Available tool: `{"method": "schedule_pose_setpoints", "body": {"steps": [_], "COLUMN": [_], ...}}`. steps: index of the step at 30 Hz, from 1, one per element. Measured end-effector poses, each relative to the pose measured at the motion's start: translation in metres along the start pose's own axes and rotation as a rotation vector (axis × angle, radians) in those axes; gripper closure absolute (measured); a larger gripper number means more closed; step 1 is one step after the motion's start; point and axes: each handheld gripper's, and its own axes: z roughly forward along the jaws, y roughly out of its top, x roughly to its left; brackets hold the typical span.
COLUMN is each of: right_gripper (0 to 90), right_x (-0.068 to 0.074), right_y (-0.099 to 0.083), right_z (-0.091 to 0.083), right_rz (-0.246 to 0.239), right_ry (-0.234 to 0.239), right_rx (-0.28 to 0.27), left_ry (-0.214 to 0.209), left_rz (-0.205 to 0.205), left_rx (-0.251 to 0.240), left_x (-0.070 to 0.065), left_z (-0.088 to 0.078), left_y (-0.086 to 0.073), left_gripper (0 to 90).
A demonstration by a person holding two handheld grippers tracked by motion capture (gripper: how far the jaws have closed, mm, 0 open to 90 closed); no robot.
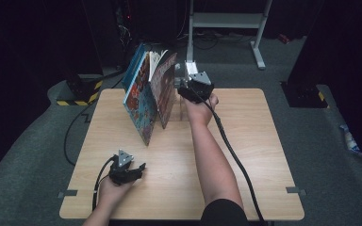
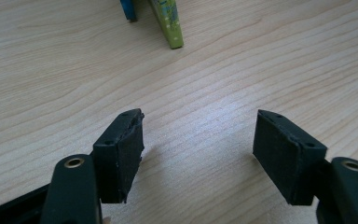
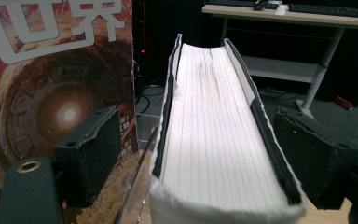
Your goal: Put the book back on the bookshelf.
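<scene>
Wooden table [image 1: 179, 160], books [image 1: 146, 94] stood leaning at upper centre. My right gripper [image 3: 186, 158] straddled a thick book [image 3: 214, 135], jaws apart, no squeeze, so I judged it placed. Left gripper [image 2: 198, 154] was open, empty, lower left.

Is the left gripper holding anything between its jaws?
No: in the left gripper view, the left gripper has its jaws standing apart over bare table, with nothing between them.
</scene>
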Motion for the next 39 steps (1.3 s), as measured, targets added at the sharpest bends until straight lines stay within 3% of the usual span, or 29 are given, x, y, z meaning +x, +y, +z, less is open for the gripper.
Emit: {"method": "schedule_pose_setpoints", "body": {"steps": [8,15,21,32,39], "right_gripper": [14.2,13.3,12.7,11.8,11.8], "right_x": [-0.006,-0.009,-0.016,-0.035,-0.060], "right_y": [-0.006,-0.017,-0.028,-0.068,-0.104], "right_z": [-0.016,-0.037,-0.059,-0.104,-0.137], "right_rz": [0.017,0.017,0.018,-0.025,-0.048], "right_ry": [0.021,0.050,0.084,0.109,0.097], "right_rx": [-0.005,-0.003,-0.002,0.012,0.057], "left_ry": [0.000,0.008,0.008,0.017,0.024], "left_rz": [-0.014,0.011,0.009,0.016,0.024], "left_rx": [0.003,0.008,0.005,0.006,0.010], "left_x": [-0.001,0.000,-0.002,-0.003,-0.003], "left_z": [0.001,0.000,0.001,0.001,0.001], "left_y": [0.000,0.000,0.000,0.000,0.001], "left_gripper": [33.4,33.4,33.2,33.0,33.0]}}
